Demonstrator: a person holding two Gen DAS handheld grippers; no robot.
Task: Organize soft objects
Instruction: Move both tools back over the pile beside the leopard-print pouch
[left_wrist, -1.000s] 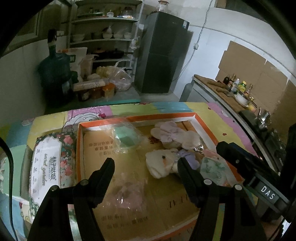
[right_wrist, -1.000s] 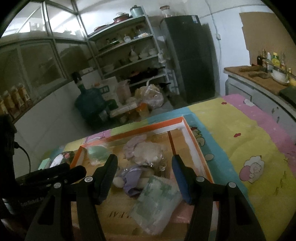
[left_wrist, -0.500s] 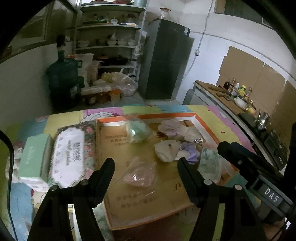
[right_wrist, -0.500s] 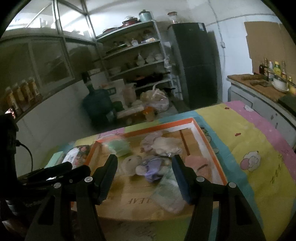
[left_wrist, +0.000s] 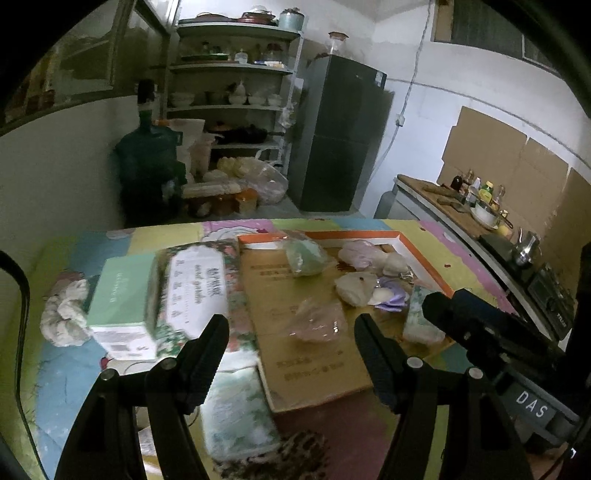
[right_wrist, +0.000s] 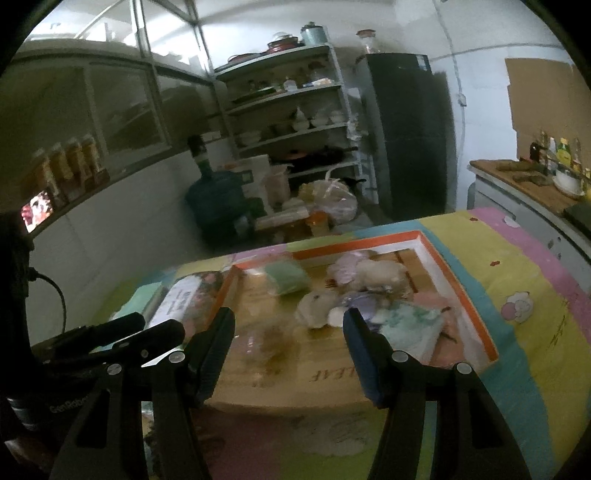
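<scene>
Left wrist view: the left gripper (left_wrist: 290, 334) hangs over the near part of a table covered by a pastel cartoon-print cloth (left_wrist: 70, 369), its two black ribbed fingers (left_wrist: 207, 354) spread wide with nothing between them. Beyond them lies a shallow cardboard box with an orange-and-white rim (left_wrist: 424, 254), holding the soft objects: a green sponge in clear wrap (left_wrist: 304, 254) at the far side, a lilac plush toy (left_wrist: 360, 254) and a cream plush toy (left_wrist: 356, 288) to its right, a pinkish item in crinkled clear plastic (left_wrist: 317, 321) nearer, and a pale green patterned packet (left_wrist: 419, 321) at the right edge. Left of the box lie a floral-print tissue pack (left_wrist: 195, 291), a mint-green carton (left_wrist: 118, 295) and a crumpled white cloth (left_wrist: 64, 314). The right gripper (left_wrist: 491, 332) enters from the right, partly masking the box's near right corner. Far behind stand a dark water jug (left_wrist: 147, 162), metal shelving with crockery (left_wrist: 236, 88) and a dark refrigerator (left_wrist: 340, 136). Right wrist view: the right gripper (right_wrist: 288, 339) likewise stands wide apart and empty, angled down over the box's near edge (right_wrist: 295, 395). The sponge (right_wrist: 286, 280), cream toy (right_wrist: 317, 308) and green packet (right_wrist: 410, 326) lie inside, well beyond the fingertips; the picture is blurred. The left gripper (right_wrist: 122, 338) shows at the left, beside the tissue pack (right_wrist: 184, 299).
</scene>
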